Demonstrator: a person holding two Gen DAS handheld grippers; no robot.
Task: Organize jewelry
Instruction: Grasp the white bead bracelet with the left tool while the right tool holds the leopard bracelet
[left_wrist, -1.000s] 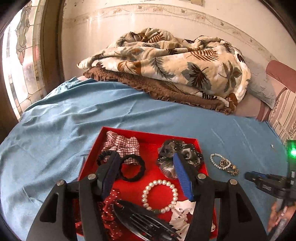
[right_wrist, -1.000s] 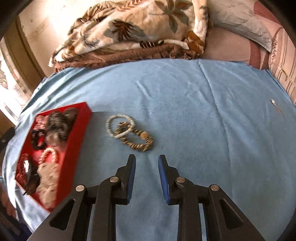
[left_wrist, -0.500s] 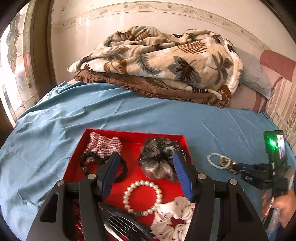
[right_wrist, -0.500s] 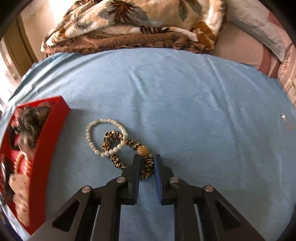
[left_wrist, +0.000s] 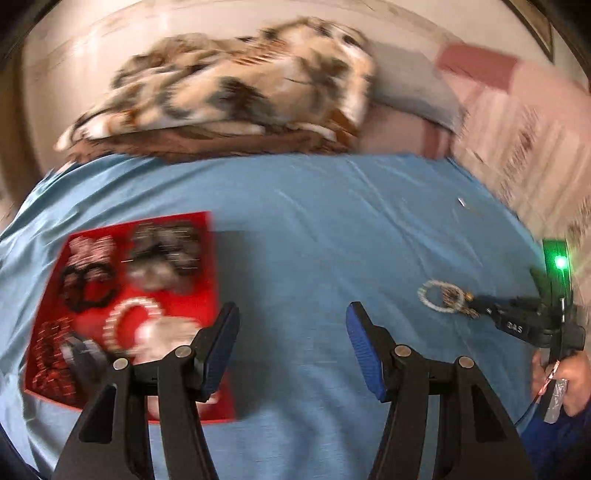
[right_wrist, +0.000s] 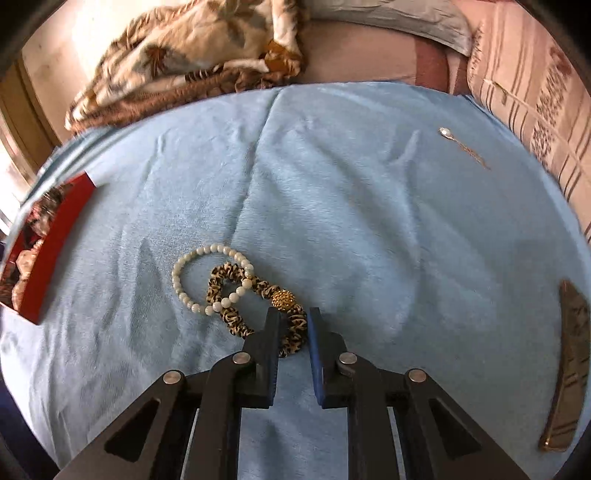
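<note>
We had the right gripper (right_wrist: 292, 326) closed narrow on the leopard-print scrunchie (right_wrist: 258, 301), low centre of the right wrist view, pinching its near loop so it could lift off the blue bedsheet (right_wrist: 369, 221). The pearl bracelet (right_wrist: 207, 277) lay across the scrunchie's far loop, touching it, so it might drag along. The red tray (right_wrist: 51, 243) sat at the left edge, likely the destination, already holding other hair ties. Our left gripper (left_wrist: 291, 332) stood half open and empty over bare sheet, lower centre of its blurred view, beside the tray. A small pendant (right_wrist: 445, 132) waited upper right.
</note>
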